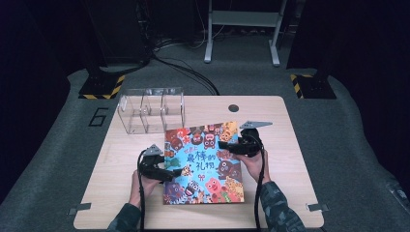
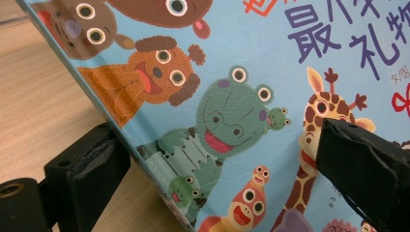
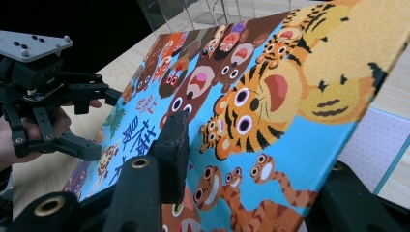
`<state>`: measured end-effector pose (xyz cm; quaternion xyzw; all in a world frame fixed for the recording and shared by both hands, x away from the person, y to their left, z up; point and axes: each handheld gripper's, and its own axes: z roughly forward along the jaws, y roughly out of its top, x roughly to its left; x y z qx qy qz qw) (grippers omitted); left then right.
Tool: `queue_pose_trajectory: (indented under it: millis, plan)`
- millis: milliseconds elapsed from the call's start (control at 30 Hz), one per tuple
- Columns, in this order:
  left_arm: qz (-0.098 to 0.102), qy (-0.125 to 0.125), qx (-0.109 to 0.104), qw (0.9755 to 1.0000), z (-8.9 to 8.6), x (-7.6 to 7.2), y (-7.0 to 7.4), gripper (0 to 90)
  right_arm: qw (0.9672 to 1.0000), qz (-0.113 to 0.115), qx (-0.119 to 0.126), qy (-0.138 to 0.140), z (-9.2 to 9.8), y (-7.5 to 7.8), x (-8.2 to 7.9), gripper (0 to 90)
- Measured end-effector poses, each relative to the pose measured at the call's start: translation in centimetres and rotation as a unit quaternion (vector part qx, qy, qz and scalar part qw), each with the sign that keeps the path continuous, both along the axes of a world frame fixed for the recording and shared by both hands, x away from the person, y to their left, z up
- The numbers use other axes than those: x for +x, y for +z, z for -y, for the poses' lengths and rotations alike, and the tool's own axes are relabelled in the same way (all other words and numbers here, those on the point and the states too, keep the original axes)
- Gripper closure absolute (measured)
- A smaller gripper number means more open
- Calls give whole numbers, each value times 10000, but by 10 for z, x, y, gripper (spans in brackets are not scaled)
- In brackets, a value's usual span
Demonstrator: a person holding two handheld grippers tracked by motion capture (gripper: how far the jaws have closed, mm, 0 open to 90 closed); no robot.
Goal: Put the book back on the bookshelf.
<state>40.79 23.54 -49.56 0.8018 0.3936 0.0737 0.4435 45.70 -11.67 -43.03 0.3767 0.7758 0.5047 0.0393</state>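
Picture book (image 1: 203, 164) with a cartoon animal cover lies near the middle of the light wood surface (image 1: 285, 125), front cover up, towards the person's side. Left gripper (image 1: 170, 172) sits at the book's left edge, held by the left hand (image 1: 142, 186). In the left gripper view one finger (image 2: 92, 169) is under the raised cover edge and the other is over the giraffe art; there is a gap on both sides, so the fingers are apart around the edge, not clamped. Right gripper (image 1: 227, 146) is at the book's right side, right hand (image 1: 254, 164) behind it. In the right gripper view one finger (image 3: 171, 154) is above the cover and one below, straddling the edge; cannot tell if they press it. Cover edge looks lifted off the surface on that side. Clear plastic box with dividers (image 1: 151, 109) stands at the back left of the surface, just beyond the book's top corner. Small round hole (image 1: 234, 108) in the surface behind the book.
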Motion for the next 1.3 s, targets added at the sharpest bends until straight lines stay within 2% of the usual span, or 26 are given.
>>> queue_pose_trajectory:
  millis: [233, 267, 433, 667, 700, 800, 900, 933, 967, 1000, 1100, 1167, 1233, 1300]
  plan:
    - [11, 55, -76, 10000, -1, -3, 2, 79, 10000, 45, -17, 20, -1, 3, 0, 554]
    - [78, 16, -12, 10000, -2, -2, 2, 81, 10000, 74, -24, 16, -1, 3, -1, 554]
    - [45, 59, -33, 10000, -1, -4, 3, 94, 10000, 28, -19, -8, -1, 3, -1, 553]
    - [201, 28, 65, 9998, -4, -5, 7, 125, 10000, 1, -23, -23, 0, 4, -2, 542]
    - [171, 77, 35, 9998, -3, -6, 7, 131, 10000, -15, -30, -41, 0, 5, -2, 541]
    - [223, 58, 39, 9997, -4, -6, 8, 137, 10000, -27, -46, -37, -1, 7, -3, 540]
    - [188, 40, 46, 9998, -5, -7, 9, 145, 10000, 38, -56, -49, -2, 8, -3, 539]
    - [195, -38, 70, 9998, -6, -7, 10, 148, 10000, 27, -59, -53, -2, 8, -3, 538]
    - [263, -2, 70, 9996, -5, -8, 10, 150, 10000, 26, -62, -54, -2, 8, -3, 533]
    - [277, -33, 145, 9995, -6, -8, 10, 152, 9999, 31, -86, -69, -2, 8, -4, 529]
    - [321, -85, 162, 9993, -7, -8, 11, 162, 9999, -21, -87, -80, -2, 8, -4, 525]
    - [322, -68, 86, 9994, -9, -9, 11, 180, 9999, -62, -80, -100, -2, 8, -5, 519]
    - [324, -53, 36, 9995, -10, -9, 10, 196, 9999, -7, -102, -108, -3, 7, -4, 514]
    - [343, -64, 46, 9994, -11, -10, 11, 206, 9999, -2, -84, -101, -2, 6, -4, 511]
